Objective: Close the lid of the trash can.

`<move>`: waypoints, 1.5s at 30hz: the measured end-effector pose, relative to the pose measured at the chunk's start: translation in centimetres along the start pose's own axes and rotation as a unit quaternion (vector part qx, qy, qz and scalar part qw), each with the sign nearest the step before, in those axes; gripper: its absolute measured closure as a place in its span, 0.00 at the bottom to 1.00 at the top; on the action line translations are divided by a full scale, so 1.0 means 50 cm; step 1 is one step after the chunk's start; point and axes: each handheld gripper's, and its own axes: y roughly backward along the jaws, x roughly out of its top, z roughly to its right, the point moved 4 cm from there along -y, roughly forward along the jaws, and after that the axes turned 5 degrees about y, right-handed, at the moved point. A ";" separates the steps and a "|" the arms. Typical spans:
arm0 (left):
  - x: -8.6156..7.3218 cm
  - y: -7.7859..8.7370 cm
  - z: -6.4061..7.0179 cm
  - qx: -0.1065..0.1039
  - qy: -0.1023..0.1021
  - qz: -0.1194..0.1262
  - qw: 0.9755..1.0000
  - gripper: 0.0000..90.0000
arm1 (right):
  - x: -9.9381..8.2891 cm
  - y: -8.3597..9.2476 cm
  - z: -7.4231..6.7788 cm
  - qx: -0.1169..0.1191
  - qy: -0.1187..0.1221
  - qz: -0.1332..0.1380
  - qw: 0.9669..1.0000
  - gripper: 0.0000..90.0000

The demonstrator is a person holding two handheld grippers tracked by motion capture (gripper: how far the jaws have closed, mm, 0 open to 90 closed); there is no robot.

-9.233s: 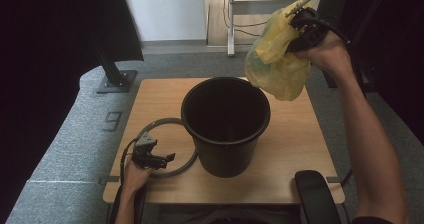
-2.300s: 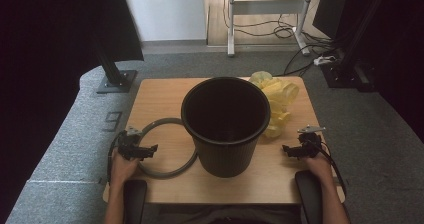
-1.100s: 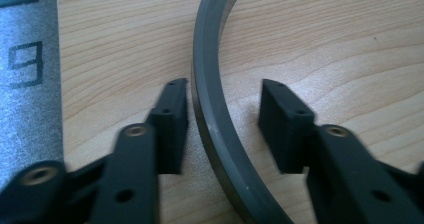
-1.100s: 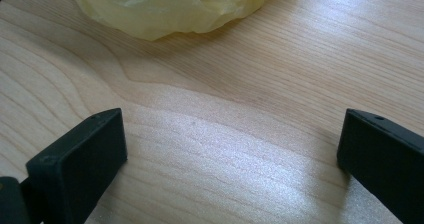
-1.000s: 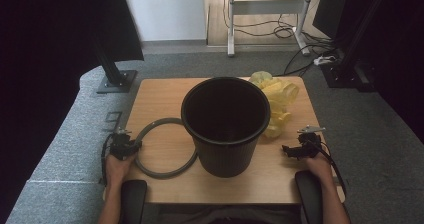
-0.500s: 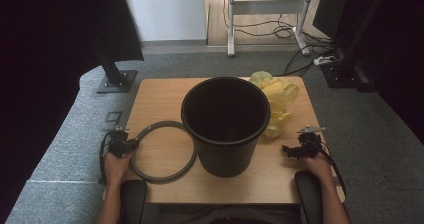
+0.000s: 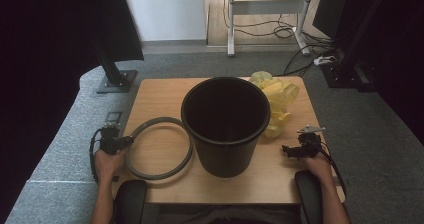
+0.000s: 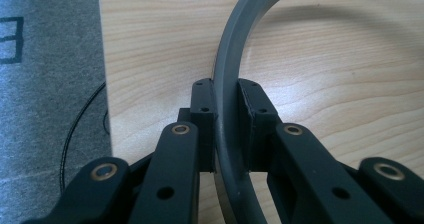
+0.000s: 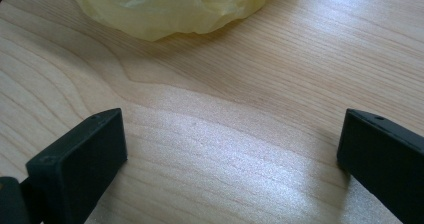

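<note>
Left gripper (image 8: 227,114) fingers (image 8: 202,111) pinch the grey plastic ring (image 8: 226,84), having just closed (ring between them). Right gripper (image 9: 232,149) fingers spread, yellow plastic bag (image 9: 175,6) ahead on the wooden tabletop (image 9: 260,84).

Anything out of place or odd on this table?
The grey ring lies off the black bin, clamped in the left gripper. The yellow bag sits crumpled beside the bin, not inside. No spills or damage visible.

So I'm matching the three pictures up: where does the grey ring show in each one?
High view: the grey ring lies on the table left of the black bin, its left edge in the left gripper.
Left gripper view: centre, arcing up from between the jaws, which are shut on it.
Right gripper view: not in it.
Shared landmark: the wooden tabletop.
</note>
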 end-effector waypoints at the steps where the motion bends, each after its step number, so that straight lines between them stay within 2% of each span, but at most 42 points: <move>1: 0.002 0.004 -0.001 -0.001 0.001 0.000 1.000 0.88 | 0.000 0.000 0.000 0.000 0.000 0.000 1.000 0.00; 10: 0.021 0.038 -0.003 -0.024 0.002 -0.009 1.000 0.88 | 0.000 0.000 0.000 0.000 0.000 0.000 1.000 0.00; 19: 0.042 0.071 -0.005 -0.031 0.005 -0.017 0.999 0.88 | 0.001 -0.001 0.000 0.001 0.000 0.000 1.000 0.00; 26: 0.063 0.098 -0.002 -0.035 -0.001 -0.026 0.999 0.88 | 0.001 -0.001 -0.001 0.001 0.001 0.000 1.000 0.00; 45: 0.125 0.184 0.003 -0.047 0.000 -0.028 0.998 0.88 | 0.002 -0.002 -0.001 0.001 0.002 0.000 1.000 0.00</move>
